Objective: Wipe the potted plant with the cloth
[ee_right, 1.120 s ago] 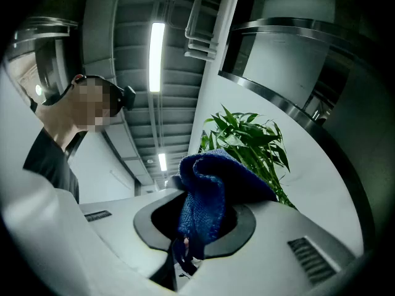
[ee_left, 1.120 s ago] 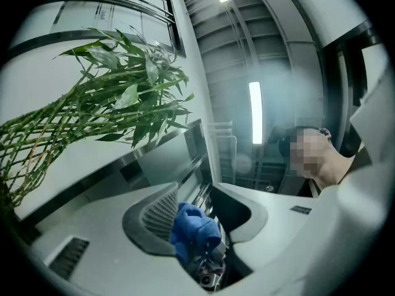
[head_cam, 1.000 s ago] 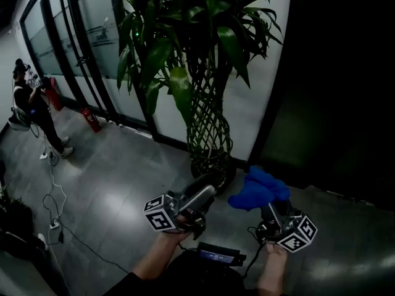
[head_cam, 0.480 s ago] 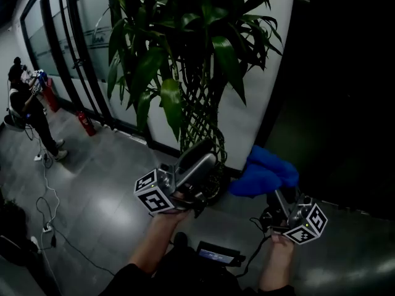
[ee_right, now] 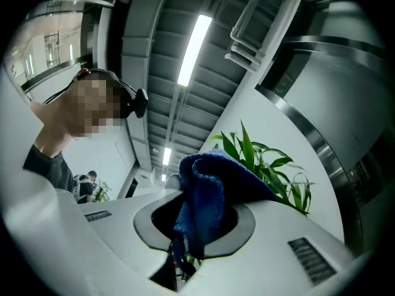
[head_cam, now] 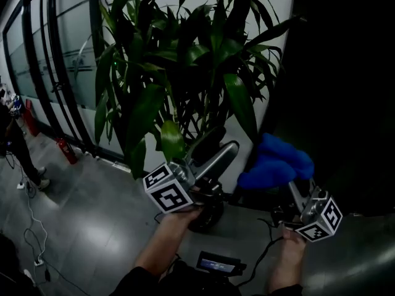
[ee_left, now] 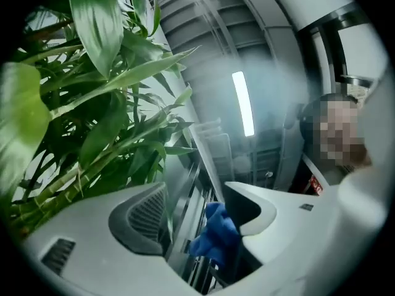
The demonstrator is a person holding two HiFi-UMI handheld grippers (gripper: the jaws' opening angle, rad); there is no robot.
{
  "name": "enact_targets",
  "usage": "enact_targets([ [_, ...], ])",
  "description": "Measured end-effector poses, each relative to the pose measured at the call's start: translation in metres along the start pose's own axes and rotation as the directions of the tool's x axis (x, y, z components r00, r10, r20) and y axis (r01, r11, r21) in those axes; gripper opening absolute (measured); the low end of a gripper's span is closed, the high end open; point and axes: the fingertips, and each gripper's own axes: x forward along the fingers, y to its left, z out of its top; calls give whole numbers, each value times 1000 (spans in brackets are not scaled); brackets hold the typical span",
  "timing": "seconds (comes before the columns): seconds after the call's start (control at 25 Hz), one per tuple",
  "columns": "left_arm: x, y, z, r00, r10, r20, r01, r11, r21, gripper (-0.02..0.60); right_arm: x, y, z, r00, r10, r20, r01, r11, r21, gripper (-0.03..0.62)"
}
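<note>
The potted plant (head_cam: 185, 73) rises in front of me, its long green leaves hanging over both grippers. My left gripper (head_cam: 219, 148) points up under the lower leaves; its jaws have just been opening and stand apart with nothing between them. In the left gripper view the leaves (ee_left: 92, 103) fill the left side, and the blue cloth (ee_left: 213, 239) shows beyond the gap of the left gripper (ee_left: 196, 190). My right gripper (head_cam: 287, 177) is shut on the bunched blue cloth (head_cam: 274, 162), raised beside the foliage on the right. In the right gripper view the cloth (ee_right: 210, 190) drapes over the right gripper (ee_right: 200, 217).
A glass wall with black frames (head_cam: 55, 73) runs along the left, with a red fire extinguisher (head_cam: 65, 150) at its foot. A person (head_cam: 12, 134) stands at the far left. Cables (head_cam: 31, 227) lie on the grey floor. A dark wall (head_cam: 345, 73) is on the right.
Both grippers have risen toward the leaves, the cloth going up with the right one. The left jaws, shut before, now stand apart. The plant looms closer in the head view.
</note>
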Motion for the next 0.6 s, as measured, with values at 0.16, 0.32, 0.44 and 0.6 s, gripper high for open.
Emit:
enact_targets([
  [0.16,21,20,18,999,-51,1,51,999,-13,332,41,-14,27,999,-43,30,47,989,-141,72],
  [0.32,37,40,28,996,-89,-7,89,995,-53,356,83,-33,49,993,-109,52,118,956,-267,72],
  [0.44,45,50,35,991,-133,16,134,988,-83,373,115,-54,52,988,-151,36,154,937,-312,72],
  [0.6,53,52,36,978,-199,56,204,974,-104,407,158,-66,41,992,-126,-25,111,936,-335,72],
])
